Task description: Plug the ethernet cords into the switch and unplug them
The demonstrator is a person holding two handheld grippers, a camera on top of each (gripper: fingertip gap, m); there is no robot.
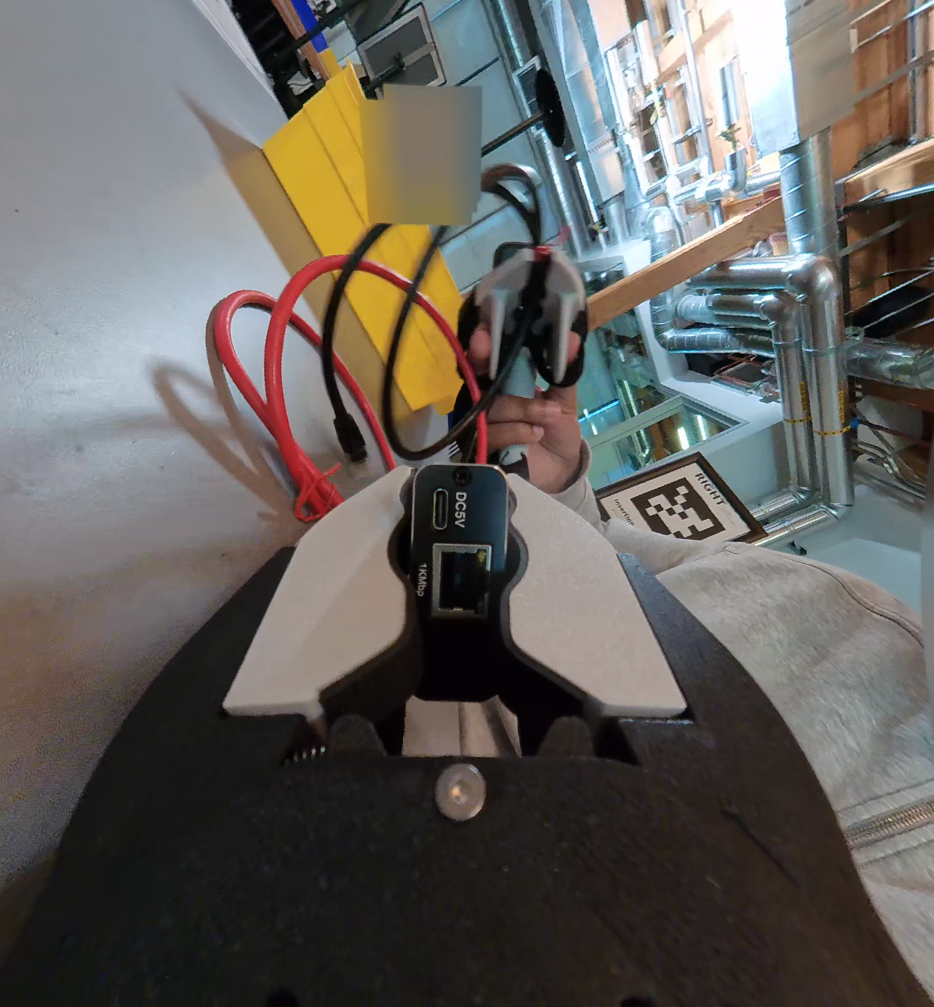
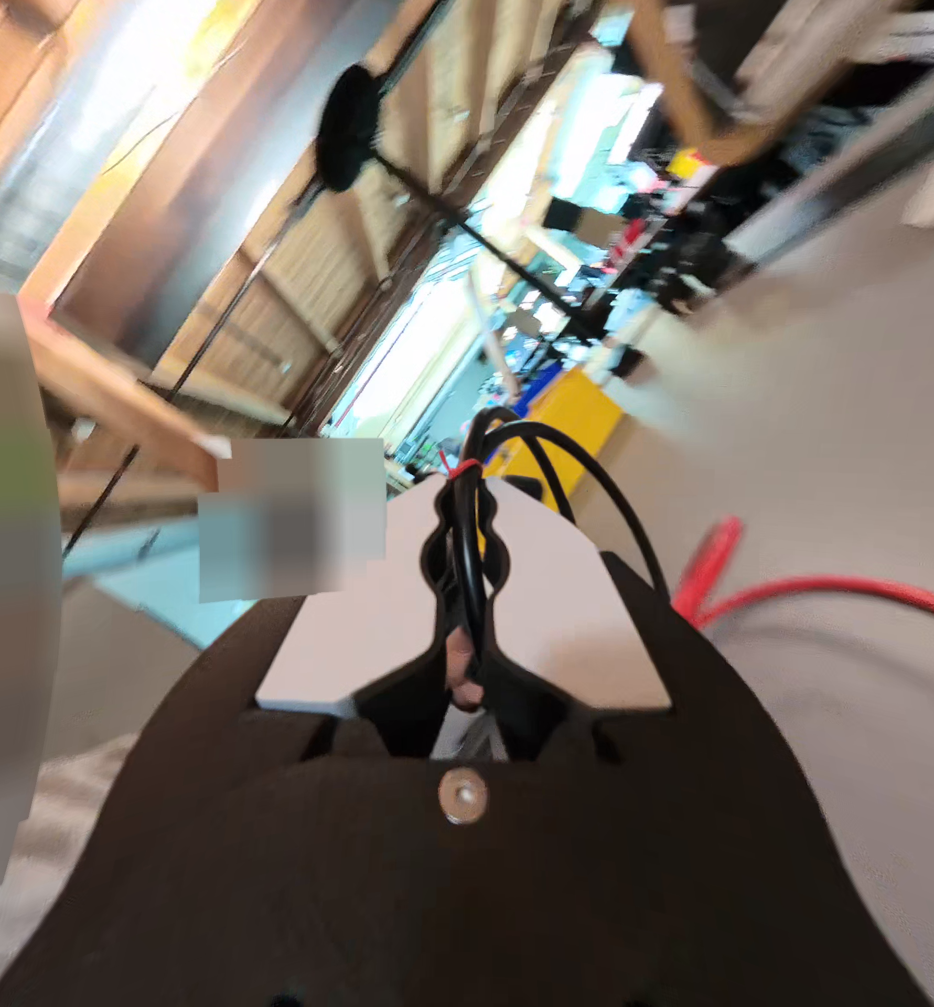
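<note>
Both grippers are lifted off the tabletop, one holding the switch and the other a bundled black cord.

The left gripper (image 1: 460,523) has its jaws pinching the small dark switch (image 1: 460,537) between the grey fingers (image 1: 344,594), its empty network port facing the camera. Farther off, the right gripper (image 1: 530,321), gripped by a person's hand (image 1: 535,430), has its jaws pressed onto a looped black cord (image 1: 399,349) tied with a thin red tie (image 2: 462,469); the right wrist view shows that cord (image 2: 467,550) running between the jaws. A coiled red ethernet cord (image 1: 268,381) lies on the grey tabletop (image 1: 72,272), near a yellow folder (image 1: 334,163). A marker card (image 1: 677,507) lies beside the person's grey sleeve (image 1: 726,626).
</note>
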